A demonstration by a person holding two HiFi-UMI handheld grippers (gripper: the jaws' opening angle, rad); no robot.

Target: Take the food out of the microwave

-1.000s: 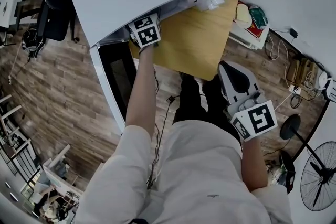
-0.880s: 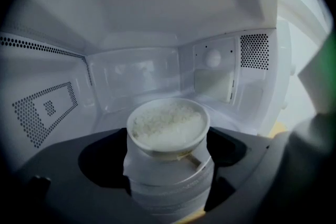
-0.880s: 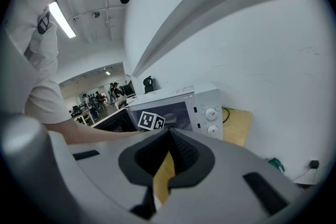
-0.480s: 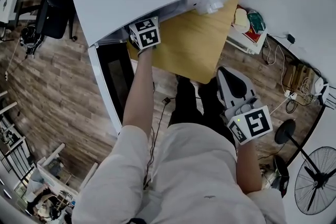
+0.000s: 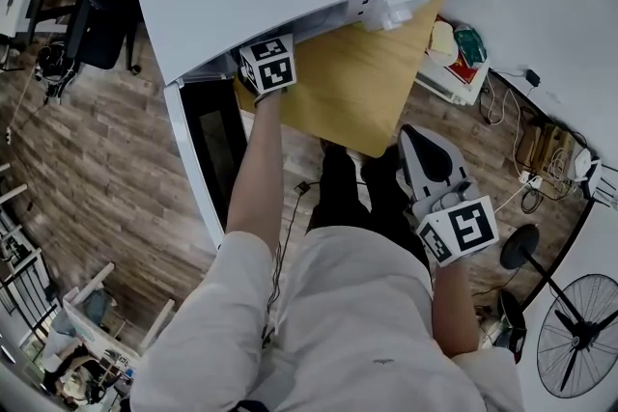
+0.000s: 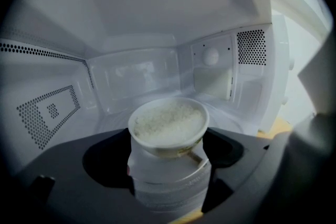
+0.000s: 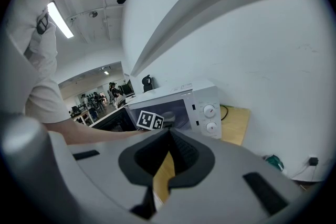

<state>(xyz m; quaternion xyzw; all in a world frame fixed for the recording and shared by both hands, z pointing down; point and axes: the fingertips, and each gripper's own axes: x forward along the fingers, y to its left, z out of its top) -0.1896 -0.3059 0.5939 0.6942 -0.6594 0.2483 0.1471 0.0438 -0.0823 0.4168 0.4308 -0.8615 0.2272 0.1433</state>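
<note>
1. Left gripper view: the left gripper (image 6: 168, 157) reaches into the white cavity of the microwave (image 6: 131, 68). Its jaws are released and wide apart, though they have just been closing. The cup of rice (image 6: 169, 126) stands between them, with a dark gap on either side, so the pads do not press on it.
2. The cup stands upright near the middle of the cavity floor. Its long axis is vertical and its open mouth points straight up, filled with white rice to the rim.
3. Head view: the microwave sits on a wooden table (image 5: 372, 82), and its door (image 5: 208, 145) is swung open to the left. The person's left arm stretches to the opening.
4. The right gripper (image 5: 417, 135) hangs beside the person's hip, well apart from the microwave, its jaws clenched together on nothing.
5. A floor fan (image 5: 579, 343) stands at the far right.
</note>
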